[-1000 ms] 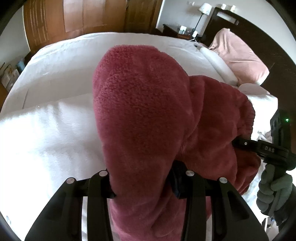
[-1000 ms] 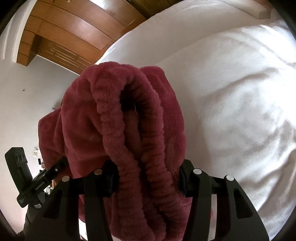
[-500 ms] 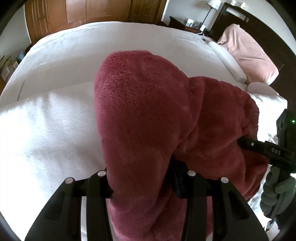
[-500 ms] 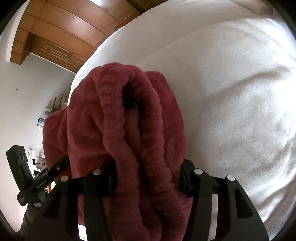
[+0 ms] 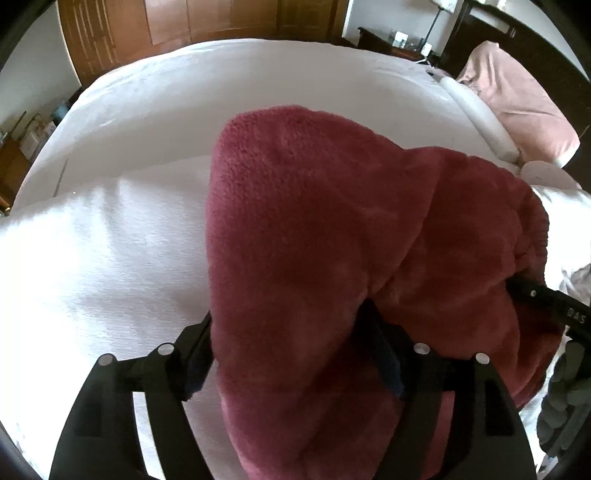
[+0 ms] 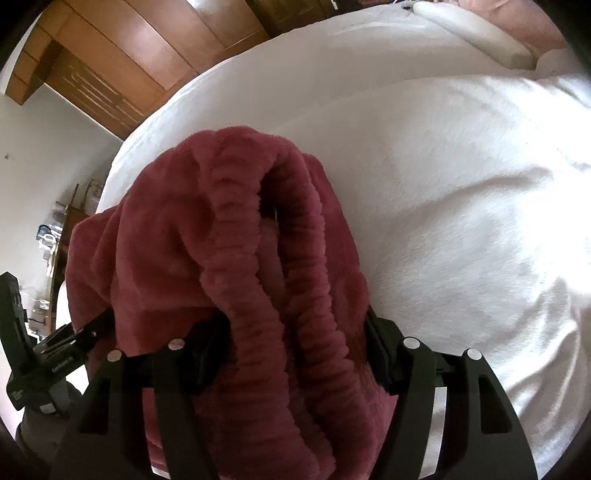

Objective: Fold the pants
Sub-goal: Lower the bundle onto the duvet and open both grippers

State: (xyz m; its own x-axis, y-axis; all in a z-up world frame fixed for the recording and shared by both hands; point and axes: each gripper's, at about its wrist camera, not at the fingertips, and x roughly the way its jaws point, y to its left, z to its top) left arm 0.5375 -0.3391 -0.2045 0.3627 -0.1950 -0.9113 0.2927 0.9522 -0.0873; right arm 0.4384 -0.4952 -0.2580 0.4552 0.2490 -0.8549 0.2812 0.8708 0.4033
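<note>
Dark red fleece pants (image 5: pixel 317 236) hang bunched between my two grippers, above a white towel (image 5: pixel 92 266) spread on the bed. My left gripper (image 5: pixel 291 350) is shut on a thick fold of the pants, which drapes over and hides its fingertips. My right gripper (image 6: pixel 295 339) is shut on the ribbed elastic waistband of the pants (image 6: pixel 251 258). The right gripper also shows at the right edge of the left wrist view (image 5: pixel 546 299), pinching the fabric. The left gripper shows at the lower left of the right wrist view (image 6: pixel 62 350).
The white bed (image 5: pixel 236 85) stretches ahead, with a pink pillow (image 5: pixel 517 99) against the dark headboard at the right. A nightstand with a lamp (image 5: pixel 399 40) stands behind it. Wooden wardrobe doors (image 5: pixel 177 26) line the far wall.
Both grippers have moved forward and lower over the bed with the pants still held. The towel and bed look nearer and larger in both views.
</note>
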